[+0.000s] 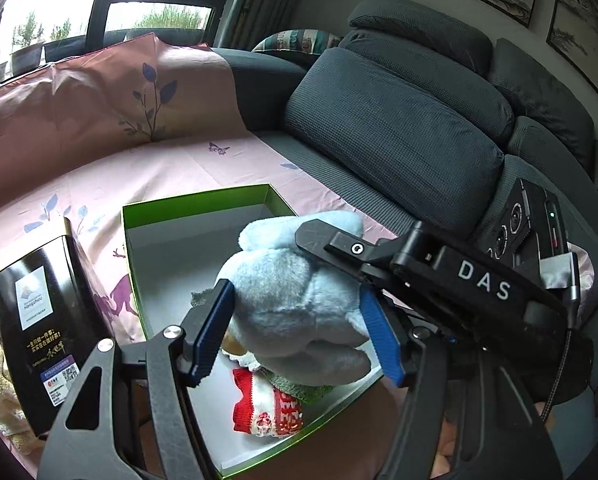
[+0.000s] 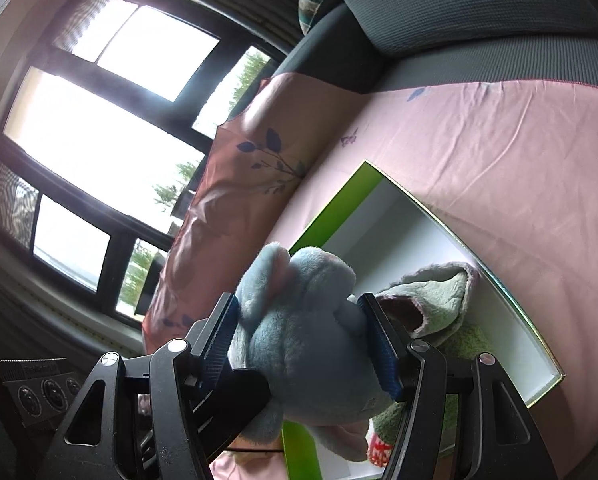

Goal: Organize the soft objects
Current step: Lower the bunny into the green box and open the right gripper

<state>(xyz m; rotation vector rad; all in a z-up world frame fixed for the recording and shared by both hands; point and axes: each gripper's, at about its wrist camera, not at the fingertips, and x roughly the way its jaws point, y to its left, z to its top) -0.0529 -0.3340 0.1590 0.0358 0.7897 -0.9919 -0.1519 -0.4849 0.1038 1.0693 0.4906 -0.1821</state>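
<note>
The blue plush toy (image 1: 299, 300), clamped by both the left gripper (image 1: 299, 334) and right gripper (image 2: 313, 344), looks light and squashy (likely to sag), so its thick middle seems the best place to hold.

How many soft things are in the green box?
2 inside: a red and white knit piece and a green towel. The blue plush toy hangs above it, clamped; it may hide more.

plush toy (image 1: 295, 300) between both tongs above open box (image 1: 195, 208) on sheet (image 1: 187, 164), tin (image 1: 47, 320) left of box
</note>
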